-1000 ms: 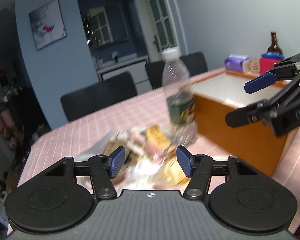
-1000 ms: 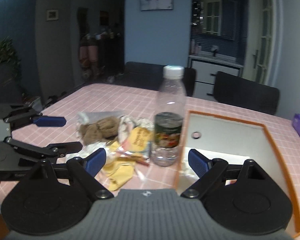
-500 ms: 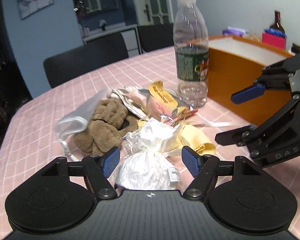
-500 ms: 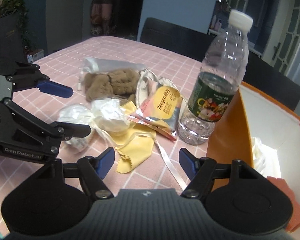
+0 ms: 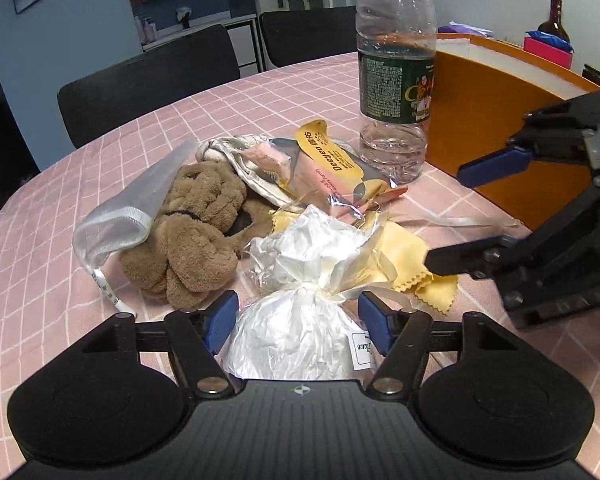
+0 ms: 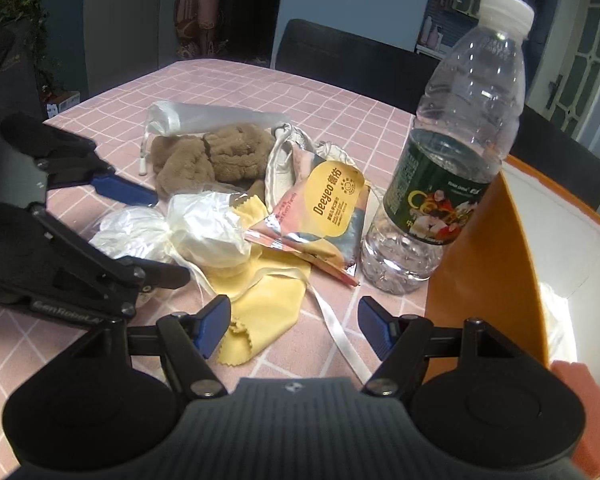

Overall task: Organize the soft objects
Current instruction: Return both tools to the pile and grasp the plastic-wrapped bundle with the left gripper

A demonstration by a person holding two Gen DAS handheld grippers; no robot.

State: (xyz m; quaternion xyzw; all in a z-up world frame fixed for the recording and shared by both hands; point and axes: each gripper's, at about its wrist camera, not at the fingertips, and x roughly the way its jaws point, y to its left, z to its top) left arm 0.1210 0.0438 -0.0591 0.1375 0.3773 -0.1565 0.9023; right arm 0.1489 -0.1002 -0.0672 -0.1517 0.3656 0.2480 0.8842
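Note:
A pile of soft things lies on the pink checked tablecloth (image 5: 40, 248): a white tied plastic bundle (image 5: 300, 332), a brown plush toy (image 5: 196, 232), a yellow cloth (image 6: 260, 304), a Deeyeo packet (image 6: 328, 216) and a grey mesh pouch (image 5: 116, 220). My left gripper (image 5: 298, 322) is open, its blue pads on either side of the white bundle, not pressing it. My right gripper (image 6: 294, 326) is open and empty just above the yellow cloth and a white ribbon (image 6: 340, 336). The orange box (image 6: 484, 272) stands to the right.
A plastic water bottle (image 6: 448, 184) stands upright between the pile and the orange box. The box holds white stuff and a pink sponge-like piece (image 6: 592, 412). Dark chairs (image 5: 148, 80) stand at the table's far side. A glass bottle and pink box (image 5: 548, 40) are behind.
Both grippers came down and forward toward the pile. The left gripper's pads now straddle the white bundle. The right gripper moved closer to the yellow cloth. Both stay open.

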